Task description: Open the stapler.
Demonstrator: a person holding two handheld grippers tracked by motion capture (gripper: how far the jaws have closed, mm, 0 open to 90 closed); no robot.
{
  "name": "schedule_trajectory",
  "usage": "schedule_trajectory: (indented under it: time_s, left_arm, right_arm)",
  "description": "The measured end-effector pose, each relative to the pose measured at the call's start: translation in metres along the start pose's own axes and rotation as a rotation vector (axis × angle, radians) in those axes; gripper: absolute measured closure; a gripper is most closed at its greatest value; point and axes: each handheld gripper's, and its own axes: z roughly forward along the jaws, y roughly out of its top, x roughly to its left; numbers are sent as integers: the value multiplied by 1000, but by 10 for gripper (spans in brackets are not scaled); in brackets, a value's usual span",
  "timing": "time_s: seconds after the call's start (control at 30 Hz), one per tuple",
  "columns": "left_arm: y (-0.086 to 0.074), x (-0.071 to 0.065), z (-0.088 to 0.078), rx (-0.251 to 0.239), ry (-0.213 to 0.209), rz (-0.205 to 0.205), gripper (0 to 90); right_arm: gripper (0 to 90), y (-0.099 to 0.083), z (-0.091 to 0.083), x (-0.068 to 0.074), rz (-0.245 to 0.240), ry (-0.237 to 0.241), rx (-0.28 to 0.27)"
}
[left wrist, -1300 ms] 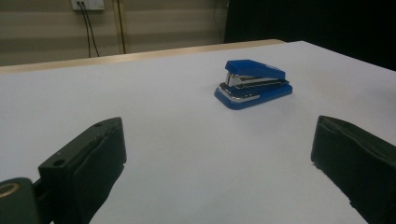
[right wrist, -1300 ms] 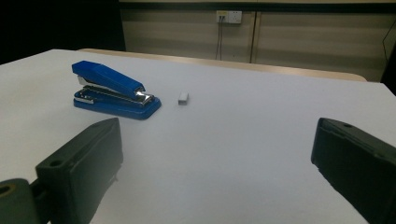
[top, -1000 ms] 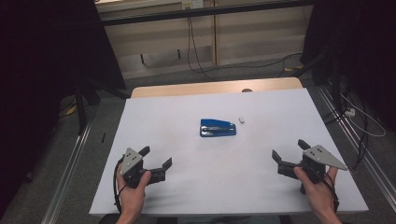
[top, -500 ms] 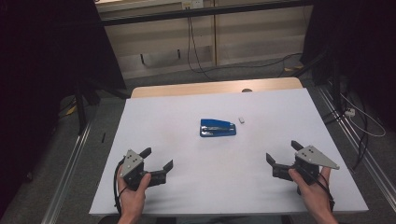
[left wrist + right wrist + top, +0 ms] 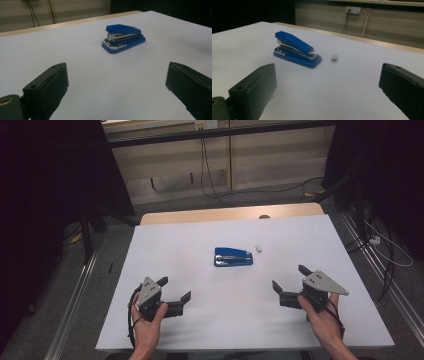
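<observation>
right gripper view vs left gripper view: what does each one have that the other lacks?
Right gripper view extra: a small grey block lying apart from the low end of the blue stapler, and a wall socket behind the table. Left gripper view extra: dark cables hanging at the top left. Shared: the stapler, closed, on the white table, with the left claw and the right claw each open and empty.

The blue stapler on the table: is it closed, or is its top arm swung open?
Closed. The stapler stands upright on its base, its blue top arm sloping down to meet the base at one end; neither gripper touches it.
</observation>
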Motion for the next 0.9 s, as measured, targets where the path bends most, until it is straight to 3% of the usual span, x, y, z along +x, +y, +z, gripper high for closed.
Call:
schedule_trajectory:
  time_s: [0.1, 0.2, 0.57, 0.63, 0.7, 0.77, 0.9]
  left_arm:
    - [6, -1, 9, -8, 19, 1, 47]
    - [12, 1, 17, 1, -21, 2, 58]
    - [25, 3, 37, -1, -44, 16, 70]
    - [29, 3, 40, 11, -24, -16, 71]
    - [32, 1, 40, 0, -13, -6, 71]
    - [36, 1, 42, -14, -25, 23, 67]
    - [38, 2, 47, -5, -61, 2, 59]
  right_arm:
    - [17, 3, 11, 3, -10, 19, 15]
    - [17, 9, 23, 4, -5, 28, 10]
    - [0, 22, 55, 18, -74, 100, 1]
    - [4, 24, 60, 20, -76, 102, 6]
    - [18, 25, 67, 24, -96, 111, 7]
    - [15, 25, 72, 29, -112, 125, 5]
    - [21, 26, 82, 35, -118, 138, 5]
